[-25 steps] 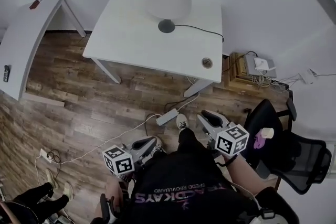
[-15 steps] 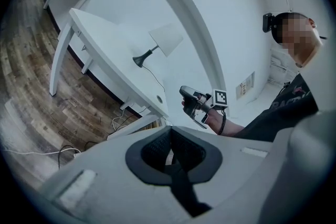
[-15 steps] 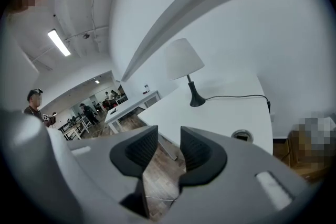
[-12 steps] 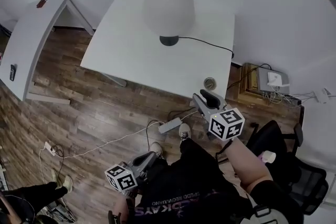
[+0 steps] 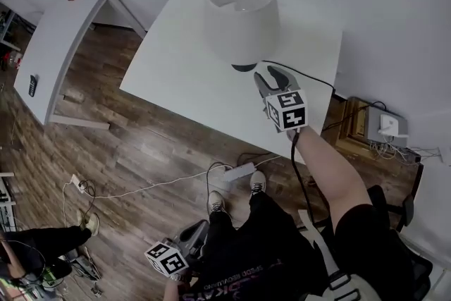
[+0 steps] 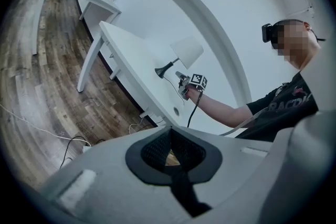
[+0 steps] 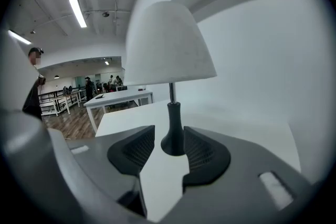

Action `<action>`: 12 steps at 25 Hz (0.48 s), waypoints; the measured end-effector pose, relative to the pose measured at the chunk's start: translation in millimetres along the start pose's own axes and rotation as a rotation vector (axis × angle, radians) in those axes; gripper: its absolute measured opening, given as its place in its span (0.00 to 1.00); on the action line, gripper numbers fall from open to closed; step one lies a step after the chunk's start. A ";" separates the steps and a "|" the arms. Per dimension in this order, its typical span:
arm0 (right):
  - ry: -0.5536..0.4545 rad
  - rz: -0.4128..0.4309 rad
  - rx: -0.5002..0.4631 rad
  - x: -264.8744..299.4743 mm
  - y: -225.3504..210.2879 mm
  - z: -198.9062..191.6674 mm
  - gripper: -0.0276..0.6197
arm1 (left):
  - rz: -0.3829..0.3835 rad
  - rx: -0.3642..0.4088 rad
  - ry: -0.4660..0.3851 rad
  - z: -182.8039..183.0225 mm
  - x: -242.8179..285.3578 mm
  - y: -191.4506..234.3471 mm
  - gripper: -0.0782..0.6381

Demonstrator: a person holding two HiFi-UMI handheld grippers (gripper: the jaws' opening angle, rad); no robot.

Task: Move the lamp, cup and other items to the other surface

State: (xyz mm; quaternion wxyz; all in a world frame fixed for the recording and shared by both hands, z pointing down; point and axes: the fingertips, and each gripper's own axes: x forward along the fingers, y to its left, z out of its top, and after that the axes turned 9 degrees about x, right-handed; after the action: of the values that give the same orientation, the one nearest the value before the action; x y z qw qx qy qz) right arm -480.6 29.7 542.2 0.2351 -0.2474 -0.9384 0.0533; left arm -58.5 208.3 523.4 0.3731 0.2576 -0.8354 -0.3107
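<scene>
R tongs point(image 5: 262, 76) moved fwd to lamp point(image 5: 239, 14); jaws opening, base at tips.

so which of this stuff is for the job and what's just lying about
For the job:
- lamp on the white table
- right tongs, jaws just been opening, lamp base between their tips, ungripped
- side table, probably the destination

Lying about:
- power strip on the floor
- remote on the side table
- wooden box by the wall

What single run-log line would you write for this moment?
step: approach lamp | right gripper: open, jaws just opening, lamp base between them, not gripped | left gripper: shut, empty
</scene>
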 end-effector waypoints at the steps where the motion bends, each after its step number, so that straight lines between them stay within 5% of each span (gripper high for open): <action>1: 0.002 -0.002 -0.010 13.9 -2.5 1.5 0.32 | 0.020 -0.010 -0.009 -0.7 -4.4 1.5 0.11; 12: -0.022 -0.011 -0.094 104.9 -8.1 5.4 0.38 | 0.115 -0.073 -0.013 -16.6 -17.7 6.8 0.11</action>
State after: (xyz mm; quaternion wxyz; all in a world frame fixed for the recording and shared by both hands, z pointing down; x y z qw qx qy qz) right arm -567.1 74.1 582.7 0.2130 -0.2525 -0.9438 0.0106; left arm -36.4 219.2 528.8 0.3941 0.1936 -0.8393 -0.3206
